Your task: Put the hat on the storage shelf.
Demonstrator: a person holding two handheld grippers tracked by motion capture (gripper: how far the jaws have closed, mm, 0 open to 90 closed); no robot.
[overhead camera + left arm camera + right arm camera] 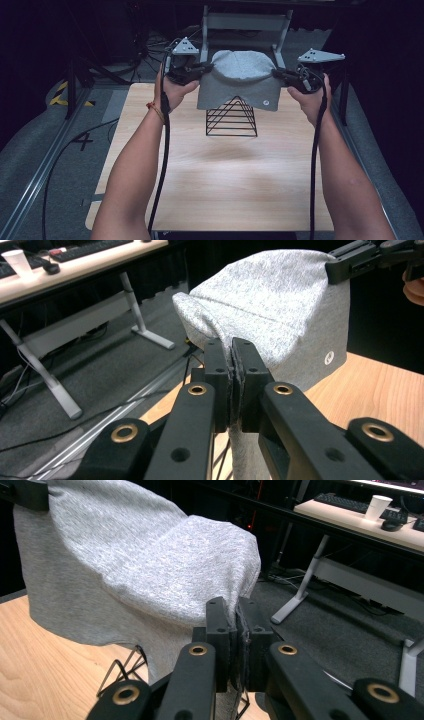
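Note:
A grey knit garment (240,80) hangs stretched between both grippers, above a black wire rack (231,119) on the wooden table (215,185). My left gripper (204,68) is shut on the cloth's left edge; its jaws pinch the fabric (270,315) in the left gripper view, where that gripper (231,352) shows up close. My right gripper (278,74) is shut on the right edge, and the cloth (145,570) drapes away from this gripper (235,611) in its own view. A small round white mark (266,103) sits near the garment's lower right corner. The rack's top is hidden behind the cloth.
A grey metal frame (245,22) stands behind the table. Cables (75,145) and rails lie on the grey floor at left. A desk with a keyboard and a white cup (377,506) stands farther off.

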